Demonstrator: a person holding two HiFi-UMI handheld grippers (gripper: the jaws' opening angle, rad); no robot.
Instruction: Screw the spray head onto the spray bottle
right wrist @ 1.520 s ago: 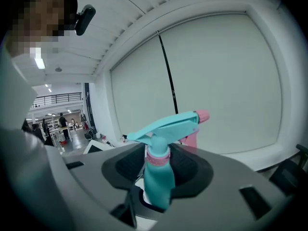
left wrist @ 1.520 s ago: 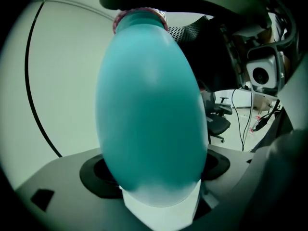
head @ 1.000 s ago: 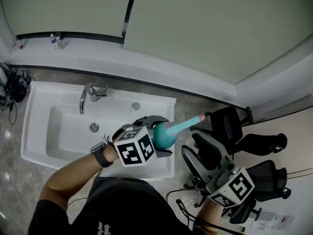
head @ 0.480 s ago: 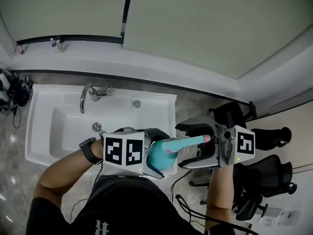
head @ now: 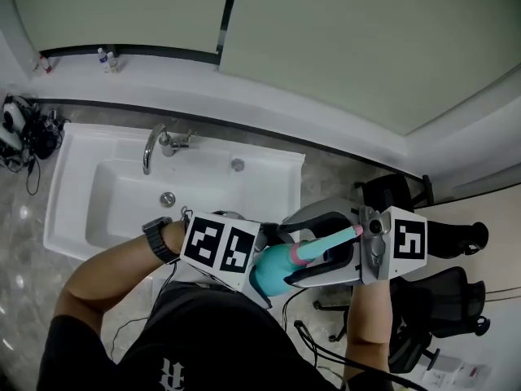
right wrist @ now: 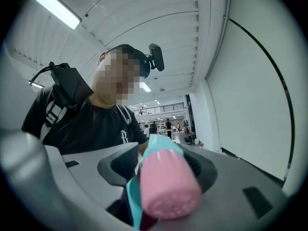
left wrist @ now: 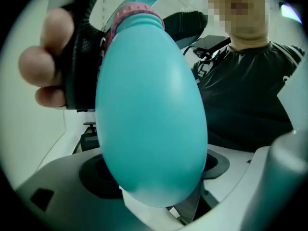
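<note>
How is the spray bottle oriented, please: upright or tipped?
Tipped: the spray bottle lies nearly sideways, spray head pointing right in the head view.

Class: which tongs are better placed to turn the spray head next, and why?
Right. The right tongs are closing around the spray head, which sits between them, while the left tongs clamp the spray bottle by its body, steadying it.

White sink (head: pixel 61 210) with tap (head: pixel 155 145); black chairs (head: pixel 444 308) nearby.
</note>
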